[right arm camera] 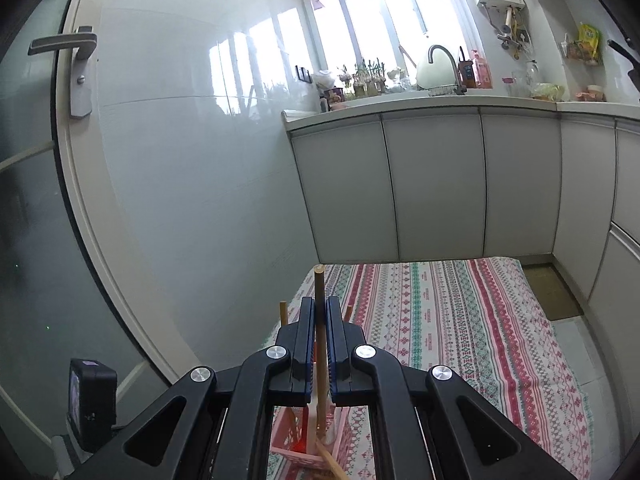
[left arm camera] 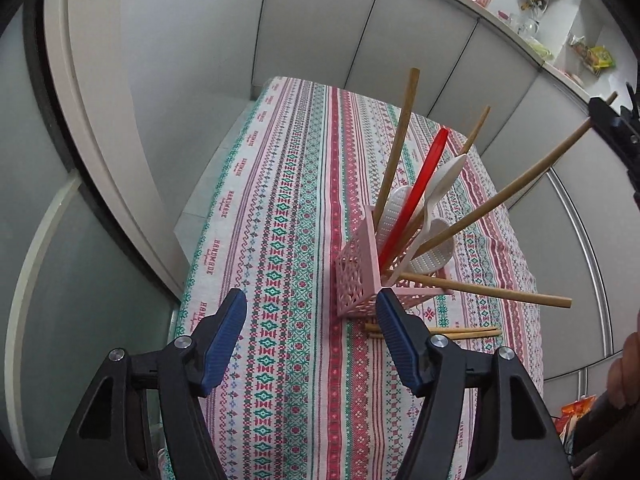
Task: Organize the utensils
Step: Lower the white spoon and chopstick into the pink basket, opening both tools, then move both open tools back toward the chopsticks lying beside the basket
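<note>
The pink perforated plastic utensil basket [left arm camera: 362, 276] stands on the bench with the striped patterned tablecloth [left arm camera: 288, 216], at about four o'clock from the cloth's middle in the left wrist view. It already holds a red plastic spatula [left arm camera: 416, 196], white plastic spoons [left arm camera: 438, 192] and several wooden sticks [left arm camera: 396, 148] fanning out at angles. Two wooden chopsticks [left arm camera: 468, 333] lie flat on the cloth at five o'clock of the basket, so I judge the sorting mostly done, with those left.

The right gripper [right arm camera: 320, 312] is clamped on one long wooden stick [right arm camera: 319, 288], held upright with its foot in the basket; release looks next. The left gripper [left arm camera: 310, 312] hangs tilted downward over the cloth, jaws apart and empty, the basket just beside its right finger [left arm camera: 394, 336].
</note>
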Tool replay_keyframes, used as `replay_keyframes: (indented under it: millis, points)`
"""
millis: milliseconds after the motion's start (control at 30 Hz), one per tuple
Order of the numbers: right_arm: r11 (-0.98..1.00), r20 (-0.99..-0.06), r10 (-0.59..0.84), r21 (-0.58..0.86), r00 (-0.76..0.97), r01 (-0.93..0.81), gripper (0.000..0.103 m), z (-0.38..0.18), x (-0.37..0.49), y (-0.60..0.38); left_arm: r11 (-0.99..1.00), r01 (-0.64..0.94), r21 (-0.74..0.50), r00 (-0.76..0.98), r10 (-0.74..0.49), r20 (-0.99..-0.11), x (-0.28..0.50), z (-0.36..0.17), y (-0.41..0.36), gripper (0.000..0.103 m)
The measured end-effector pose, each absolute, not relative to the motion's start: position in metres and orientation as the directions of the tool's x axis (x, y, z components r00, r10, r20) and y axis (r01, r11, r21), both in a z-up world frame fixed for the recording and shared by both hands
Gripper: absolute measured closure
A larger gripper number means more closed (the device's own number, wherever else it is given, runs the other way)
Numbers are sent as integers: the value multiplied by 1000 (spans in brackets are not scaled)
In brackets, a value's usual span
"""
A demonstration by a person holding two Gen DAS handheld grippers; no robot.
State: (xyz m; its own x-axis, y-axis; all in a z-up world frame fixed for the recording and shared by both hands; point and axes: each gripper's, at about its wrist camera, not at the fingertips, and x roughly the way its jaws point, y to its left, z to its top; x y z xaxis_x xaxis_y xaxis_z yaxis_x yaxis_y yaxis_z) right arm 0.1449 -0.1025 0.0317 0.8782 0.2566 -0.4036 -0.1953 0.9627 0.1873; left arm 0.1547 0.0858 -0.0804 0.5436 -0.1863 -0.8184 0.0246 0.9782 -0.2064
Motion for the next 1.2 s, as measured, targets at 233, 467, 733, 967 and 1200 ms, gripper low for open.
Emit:
replay_keyframes:
  millis: [233,467,733,967,1200]
  points:
    - [967,-457,253,148,853,-207,98,17,153,-90,979,45,-199,535,-191,-823,157,-80,82,33]
    - [965,-584,263,156,768,-211,98,-6,168,-87,978,34,-204,524,-191,-830,158,-82,85,34]
    - [948,-572,315,225,758,-224,62,8,156,-104,980,56,-192,519,-192,-833,156,-80,80,33]
    - [949,-560,299,261,773,-178,53,32,129,-156,984,126,-129,488,-175,-855,143,-85,65,30]
    - [967,-667,183,256,722,-8,52,12,114,-232,976,205,-74,429,-158,-889,133,-106,47,29]
